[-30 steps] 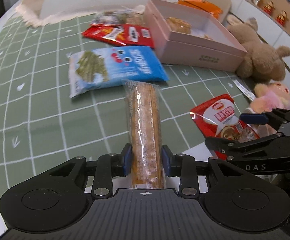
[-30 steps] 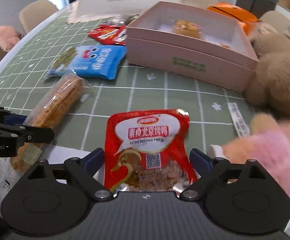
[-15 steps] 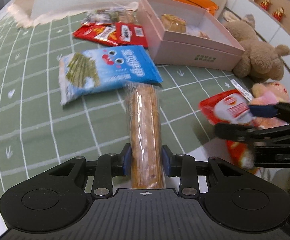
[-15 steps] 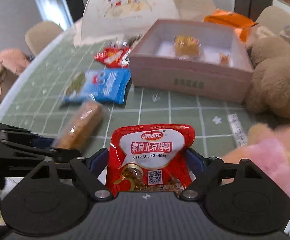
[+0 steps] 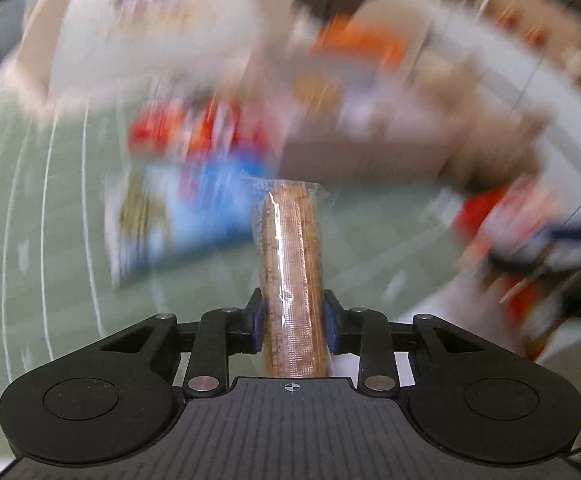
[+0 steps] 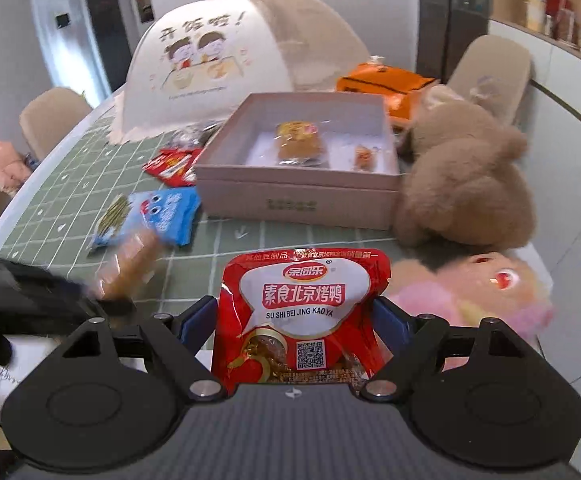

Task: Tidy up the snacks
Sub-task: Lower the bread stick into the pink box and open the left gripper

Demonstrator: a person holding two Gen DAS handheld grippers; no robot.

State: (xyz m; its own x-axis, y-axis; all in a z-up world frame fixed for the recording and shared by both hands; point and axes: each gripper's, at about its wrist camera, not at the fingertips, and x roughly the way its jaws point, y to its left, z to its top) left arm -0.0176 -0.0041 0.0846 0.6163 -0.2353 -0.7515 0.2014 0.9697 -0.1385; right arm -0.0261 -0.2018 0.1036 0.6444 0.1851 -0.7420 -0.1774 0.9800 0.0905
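We find the left hand-held gripper clamped on a long cracker roll in clear wrap, held above the green gridded table, with that view otherwise heavily blurred. The right hand-held gripper pinches a red snack pouch upright between its blue pads. Ahead on the table we note an open pink box holding two small wrapped snacks, a blue seaweed packet just left of it, and a brown plush bear touching its right side.
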